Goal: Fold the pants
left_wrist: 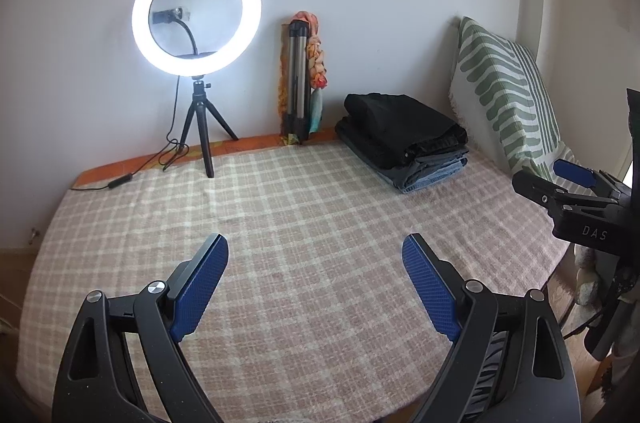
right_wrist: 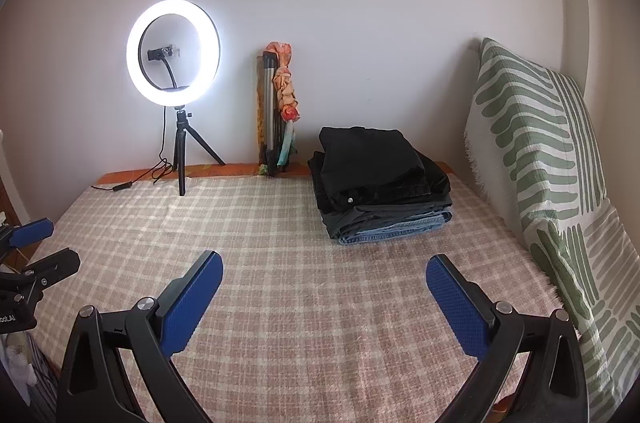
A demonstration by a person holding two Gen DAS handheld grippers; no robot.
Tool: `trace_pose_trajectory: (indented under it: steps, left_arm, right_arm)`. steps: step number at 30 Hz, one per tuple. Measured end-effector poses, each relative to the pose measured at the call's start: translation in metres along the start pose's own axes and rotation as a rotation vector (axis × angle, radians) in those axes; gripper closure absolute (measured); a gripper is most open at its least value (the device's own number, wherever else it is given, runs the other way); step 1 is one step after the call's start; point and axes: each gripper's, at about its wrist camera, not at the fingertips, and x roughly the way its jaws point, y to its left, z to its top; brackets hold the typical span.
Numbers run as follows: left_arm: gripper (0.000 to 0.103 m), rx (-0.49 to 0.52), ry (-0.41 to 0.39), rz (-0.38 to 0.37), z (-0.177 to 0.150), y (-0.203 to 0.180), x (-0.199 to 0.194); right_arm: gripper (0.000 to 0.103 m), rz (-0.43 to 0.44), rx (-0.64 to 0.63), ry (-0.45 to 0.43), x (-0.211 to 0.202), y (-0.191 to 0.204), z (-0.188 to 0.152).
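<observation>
A stack of folded pants, black on top of grey and blue denim, lies at the far right of the checked blanket; it also shows in the right wrist view. My left gripper is open and empty above the near part of the blanket. My right gripper is open and empty, also over the near blanket. The right gripper shows at the right edge of the left wrist view, and the left gripper at the left edge of the right wrist view.
A lit ring light on a small tripod stands at the back left, its cable trailing left. A folded tripod with a scarf leans on the wall. A green-patterned pillow lines the right side.
</observation>
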Motion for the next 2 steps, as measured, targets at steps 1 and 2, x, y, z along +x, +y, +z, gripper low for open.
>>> trace_pose_trajectory:
  steps: [1, 2]
  left_arm:
    - [0.014, -0.001, 0.003, 0.001, -0.0002, 0.0000, 0.0005]
    - [0.014, -0.002, 0.008, 0.002, -0.0003, 0.0008, 0.0017]
  right_arm:
    - [0.000, 0.000, 0.000, 0.002, 0.0008, 0.0001, -0.0004]
    - [0.000, 0.002, 0.001, 0.003, 0.0014, -0.0003, -0.0006]
